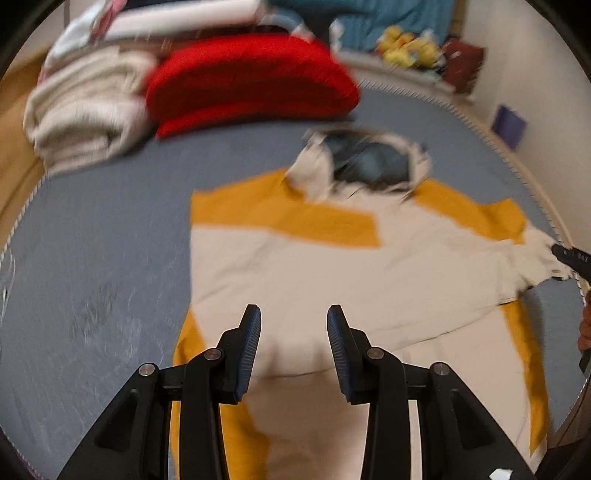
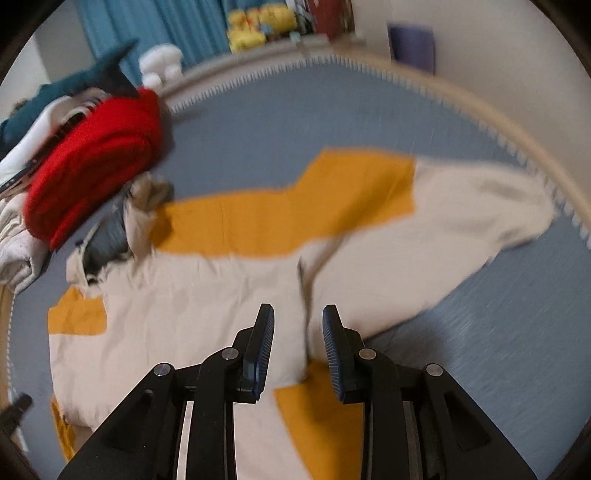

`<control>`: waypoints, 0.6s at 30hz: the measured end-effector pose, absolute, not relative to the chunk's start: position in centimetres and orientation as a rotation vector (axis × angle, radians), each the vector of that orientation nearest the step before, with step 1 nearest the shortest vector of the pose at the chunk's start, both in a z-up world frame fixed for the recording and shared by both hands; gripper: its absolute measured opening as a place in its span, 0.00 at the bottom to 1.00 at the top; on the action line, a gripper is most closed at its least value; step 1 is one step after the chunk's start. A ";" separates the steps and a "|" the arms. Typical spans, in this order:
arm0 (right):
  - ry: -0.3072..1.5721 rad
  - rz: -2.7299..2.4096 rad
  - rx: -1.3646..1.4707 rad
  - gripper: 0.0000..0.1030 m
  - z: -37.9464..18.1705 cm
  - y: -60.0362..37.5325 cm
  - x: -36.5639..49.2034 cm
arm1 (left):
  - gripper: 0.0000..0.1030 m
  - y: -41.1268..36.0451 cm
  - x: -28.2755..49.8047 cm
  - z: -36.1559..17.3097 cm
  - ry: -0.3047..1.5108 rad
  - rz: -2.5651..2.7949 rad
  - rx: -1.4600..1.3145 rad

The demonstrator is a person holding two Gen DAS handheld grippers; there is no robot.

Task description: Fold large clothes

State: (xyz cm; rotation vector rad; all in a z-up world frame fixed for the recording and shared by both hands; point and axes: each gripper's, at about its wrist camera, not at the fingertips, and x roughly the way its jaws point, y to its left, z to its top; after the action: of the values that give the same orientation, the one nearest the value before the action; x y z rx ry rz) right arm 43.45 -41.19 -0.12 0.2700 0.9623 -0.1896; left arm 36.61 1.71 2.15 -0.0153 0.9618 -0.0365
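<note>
A large cream and mustard-yellow hooded jacket [image 1: 332, 258] lies spread flat on the grey-blue bed [image 1: 103, 240], hood [image 1: 365, 162] toward the far side. My left gripper [image 1: 293, 325] is open and empty, hovering over the jacket's lower body. My right gripper [image 2: 298, 325] is open and empty above the jacket [image 2: 207, 306], near where the right sleeve [image 2: 461, 221] meets the body. That sleeve stretches out toward the bed's right edge. The right gripper's tip [image 1: 569, 256] also shows at the sleeve cuff in the left wrist view. Both views are motion-blurred.
A folded red garment [image 1: 251, 81] and a cream folded pile [image 1: 85, 110] sit at the bed's far left. Yellow plush toys [image 1: 406, 46] and a blue curtain [image 2: 155, 29] lie beyond. A wall [image 2: 517, 74] runs along the right bed edge [image 2: 480, 110].
</note>
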 end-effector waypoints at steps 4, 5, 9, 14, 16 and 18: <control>0.860 -0.165 0.218 0.28 4.2 -43.3 41.4 | 0.33 -1.3 35.8 4.2 0.892 -0.101 0.007; 0.846 -0.161 0.217 0.28 4.9 -44.1 41.1 | 0.33 -2.0 35.7 4.4 0.885 -0.117 0.013; 0.816 -0.196 0.228 0.28 6.2 -49.0 39.6 | 0.34 -4.7 34.8 4.5 0.876 -0.181 0.046; 0.833 -0.299 0.282 0.29 4.5 -57.1 37.9 | 0.34 -5.4 35.1 3.3 0.896 -0.213 0.059; 0.841 -0.356 0.339 0.29 3.3 -60.9 37.0 | 0.34 -5.1 35.4 2.7 0.909 -0.207 0.055; 0.847 -0.385 0.416 0.29 2.1 -64.1 36.5 | 0.34 -4.9 35.9 2.3 0.925 -0.195 0.045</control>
State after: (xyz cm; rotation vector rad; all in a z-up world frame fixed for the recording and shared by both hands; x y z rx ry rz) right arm 36.51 -64.13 2.08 0.4157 0.8474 -0.3849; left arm 35.87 -4.94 2.26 0.0455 0.9246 -0.1954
